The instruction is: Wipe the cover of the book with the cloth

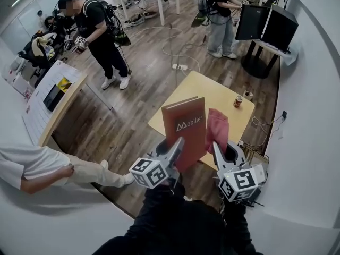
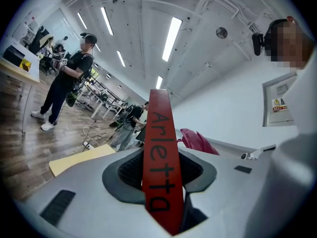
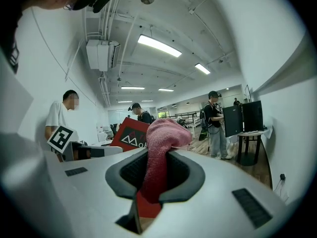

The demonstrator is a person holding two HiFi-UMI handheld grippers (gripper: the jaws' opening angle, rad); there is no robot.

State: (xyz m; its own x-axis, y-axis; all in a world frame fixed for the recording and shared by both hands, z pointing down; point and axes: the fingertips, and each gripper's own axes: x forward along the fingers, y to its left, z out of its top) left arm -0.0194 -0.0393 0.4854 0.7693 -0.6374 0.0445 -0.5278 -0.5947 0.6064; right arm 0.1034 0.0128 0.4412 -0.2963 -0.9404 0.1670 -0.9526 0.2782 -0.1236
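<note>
A red book [image 1: 187,129] with white lettering on its cover is held upright in the air above the yellow table [image 1: 218,97]. My left gripper [image 1: 178,145] is shut on its lower edge; its spine [image 2: 158,157] fills the jaws in the left gripper view. A pink cloth [image 1: 217,127] hangs just right of the book, and my right gripper [image 1: 218,147] is shut on it. In the right gripper view the cloth [image 3: 159,148] bulges out of the jaws, with the book's cover [image 3: 130,135] close on the left.
A drink can [image 1: 238,101] stands at the yellow table's far right. Several people stand around the room, one [image 1: 98,28] at the far left. Black monitors [image 1: 265,23] sit on a round stand at the back right. A white counter [image 1: 50,97] lies left.
</note>
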